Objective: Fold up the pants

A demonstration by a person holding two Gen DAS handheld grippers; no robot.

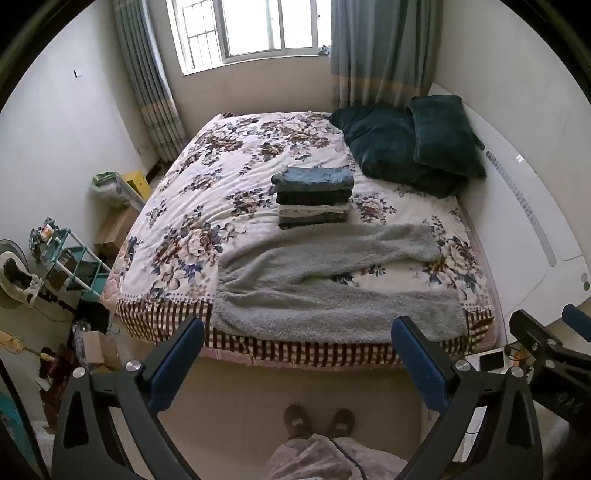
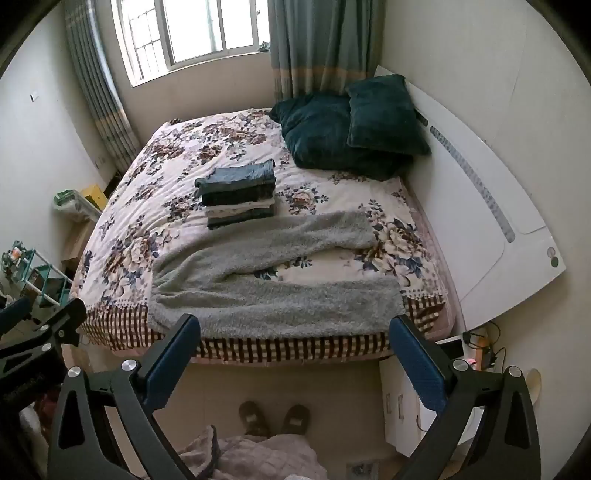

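A pair of fluffy grey pants (image 1: 332,291) lies spread flat along the near edge of the bed (image 1: 229,177), filling the lower middle of both views. The waist sits toward the left of the frame and the two legs run to the right, splayed apart in a V so that a wedge of floral bedspread shows between them. The nearer leg lies along the checked border of the bedspread, while the farther leg angles up toward the right.

Just behind the pants, near the centre of the frame, stands a neat stack of folded clothes (image 1: 313,197). It is apart from the grey fabric. Two dark teal pillows (image 1: 410,147) lean in the upper right by the white headboard (image 1: 524,206).

The left tool (image 1: 297,332) hangs above the floor in front of the bed with its blue-padded fingers spread wide, holding nothing. The right tool (image 2: 294,330) is likewise wide apart and empty, level with the bed's near edge. Neither touches the pants. The person's slippered feet (image 1: 319,422) appear at the bottom centre, with a window (image 1: 251,26) and curtains at the top.
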